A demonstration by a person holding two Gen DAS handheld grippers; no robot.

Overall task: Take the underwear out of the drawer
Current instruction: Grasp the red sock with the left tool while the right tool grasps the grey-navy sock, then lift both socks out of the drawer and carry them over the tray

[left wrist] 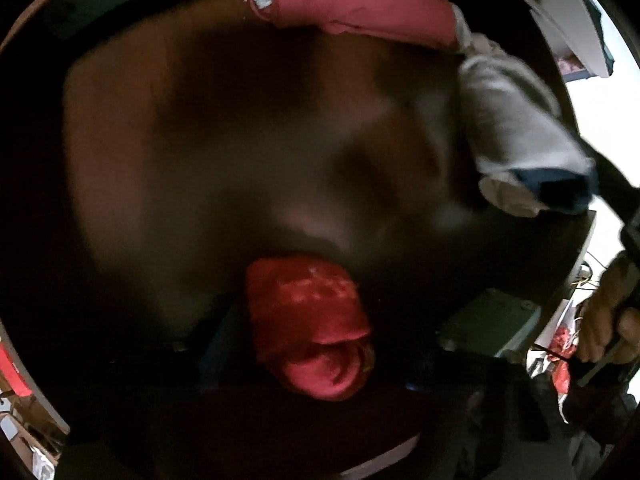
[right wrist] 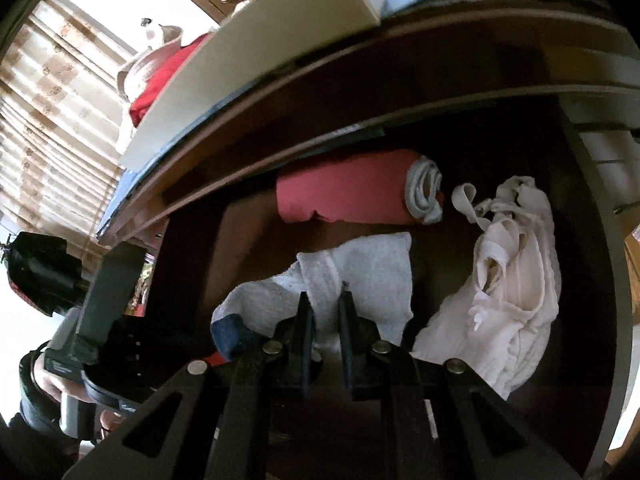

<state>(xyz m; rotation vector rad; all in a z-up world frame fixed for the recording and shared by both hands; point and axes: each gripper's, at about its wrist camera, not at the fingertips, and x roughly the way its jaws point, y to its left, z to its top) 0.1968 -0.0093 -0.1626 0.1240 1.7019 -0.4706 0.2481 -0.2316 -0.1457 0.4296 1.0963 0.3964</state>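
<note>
The right claw (right wrist: pixel 326 300) is seen low in the middle of the right wrist view, its two dark fingers (right wrist: pixel 305 320) drawn close together and clamped on a fold of a white garment (right wrist: pixel 360 276) with a navy band at its lower left. The garment is held over the open drawer (right wrist: pixel 584 216), whose dark wood wall curves down the right side of the frame. Just right of the claw a cream garment (right wrist: pixel 516 280) is heaped on the drawer floor. Above the claw, at the back of the drawer, a pink roll (right wrist: pixel 344 192) is laid across, with a grey-white band coiled at its right end. A pale board (right wrist: pixel 256 60) is seen on the worktop (right wrist: pixel 360 92) overhanging the drawer, and curtains fill the upper left.

The left claw (right wrist: pixel 116 348) appears at the lower left of that view, beside the drawer's left wall; how far it is open cannot be told from the frames. In the left wrist view, heavily blurred, a red garment (left wrist: pixel 312 328) is seen low in the middle. The pink roll (left wrist: pixel 352 4) lies along the top edge and the white garment (left wrist: pixel 516 128) hangs at the right. A hand (left wrist: pixel 608 312) is visible at the right edge.
</note>
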